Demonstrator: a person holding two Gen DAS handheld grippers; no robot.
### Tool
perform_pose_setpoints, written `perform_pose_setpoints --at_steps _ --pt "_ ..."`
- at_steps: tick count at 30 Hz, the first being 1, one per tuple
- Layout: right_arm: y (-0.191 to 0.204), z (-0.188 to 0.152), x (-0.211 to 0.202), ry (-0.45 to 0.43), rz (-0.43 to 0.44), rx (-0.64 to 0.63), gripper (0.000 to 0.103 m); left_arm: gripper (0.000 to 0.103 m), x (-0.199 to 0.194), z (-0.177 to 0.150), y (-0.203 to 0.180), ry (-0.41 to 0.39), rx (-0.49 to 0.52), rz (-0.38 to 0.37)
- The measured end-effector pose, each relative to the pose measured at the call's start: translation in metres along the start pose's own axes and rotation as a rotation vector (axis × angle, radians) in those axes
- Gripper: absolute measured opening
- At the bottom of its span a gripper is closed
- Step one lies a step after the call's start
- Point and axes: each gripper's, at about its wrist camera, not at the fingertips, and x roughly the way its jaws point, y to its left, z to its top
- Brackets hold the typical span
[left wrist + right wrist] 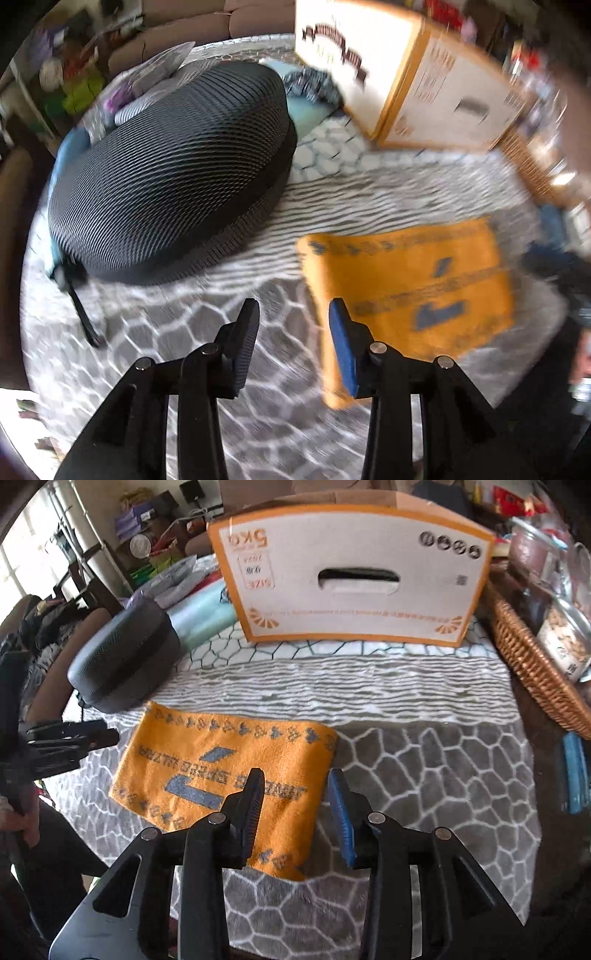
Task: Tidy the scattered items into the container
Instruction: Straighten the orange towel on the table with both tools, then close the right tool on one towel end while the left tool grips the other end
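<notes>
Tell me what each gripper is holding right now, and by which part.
Nothing is held. The left gripper and right gripper both stand open with empty fingers above the orange towel, which lies flat on the patterned cloth.

Orange towel [236,771] is lying flat on the grey patterned cloth, folded into a rectangle, dark grey lettering and a row of small emblems along its edges. One corner is lying under the viewer-side fingers.

Dark ribbed zip case [125,661], oval and domed, is sitting closed just behind the towel's left end, pull tab hanging off its near end. It's leaning against a pale blue-green item, probably soft packaging; too blurred to call.

Cardboard box [354,579], white panels with orange borders, is standing upright at the back, hand-slot cut in the facing side, printing upside down. Towel and case are both sitting outside it.
</notes>
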Motion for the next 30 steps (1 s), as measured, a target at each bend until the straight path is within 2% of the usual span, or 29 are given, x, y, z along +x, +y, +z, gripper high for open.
perform_pose_setpoints --at_steps 2,3,7,8,10,12,14,16,18,21,24,25,27,28,29,30 --pt "0.003 -0.003 0.010 0.017 -0.032 -0.023 0.034 0.039 0.022 0.000 -0.009 0.054 0.060 0.109" --pt "0.004 -0.005 0.015 0.027 -0.046 -0.032 0.034 0.040 0.029 -0.002 -0.011 0.060 0.079 0.140" --pt "0.000 -0.017 0.027 0.058 -0.066 -0.043 0.034 0.042 0.026 -0.002 -0.008 0.061 0.092 0.173" --pt "-0.003 -0.018 0.026 0.056 -0.057 -0.034 0.034 0.042 0.022 -0.001 -0.002 0.064 0.064 0.133" --pt "-0.012 -0.018 0.022 0.043 -0.010 0.011 0.035 0.042 0.010 -0.001 0.013 0.056 -0.030 -0.004" --pt "-0.028 -0.019 0.016 0.032 0.120 0.110 0.035 0.043 0.000 -0.006 0.029 0.063 -0.142 -0.192" --pt "-0.050 -0.023 0.015 0.043 0.312 0.240 0.038 0.044 -0.003 -0.015 0.040 0.092 -0.233 -0.374" --pt "-0.066 -0.028 0.023 0.073 0.430 0.339 0.041 0.044 0.000 -0.025 0.044 0.119 -0.283 -0.477" --pt "-0.078 -0.029 0.030 0.094 0.448 0.396 0.042 0.044 0.007 -0.031 0.044 0.138 -0.296 -0.482" --pt "-0.080 -0.029 0.038 0.107 0.433 0.399 0.041 0.045 0.013 -0.035 0.038 0.156 -0.297 -0.468" --pt "-0.067 -0.027 0.042 0.119 0.403 0.334 0.041 0.060 0.012 -0.036 0.025 0.148 -0.280 -0.464" --pt "-0.063 -0.026 0.044 0.116 0.392 0.315 0.038 0.060 0.014 -0.035 0.020 0.146 -0.269 -0.449" --pt "-0.057 -0.024 0.044 0.106 0.351 0.280 0.023 0.060 0.017 -0.034 0.008 0.140 -0.230 -0.403" --pt "-0.055 -0.026 0.045 0.113 0.343 0.267 0.012 0.060 0.021 -0.033 0.002 0.135 -0.215 -0.388" --pt "-0.053 -0.027 0.045 0.117 0.343 0.258 0.012 0.059 0.020 -0.033 0.000 0.132 -0.204 -0.384" --pt "-0.050 -0.028 0.043 0.105 0.329 0.244 0.012 0.052 0.019 -0.034 -0.001 0.131 -0.195 -0.387"
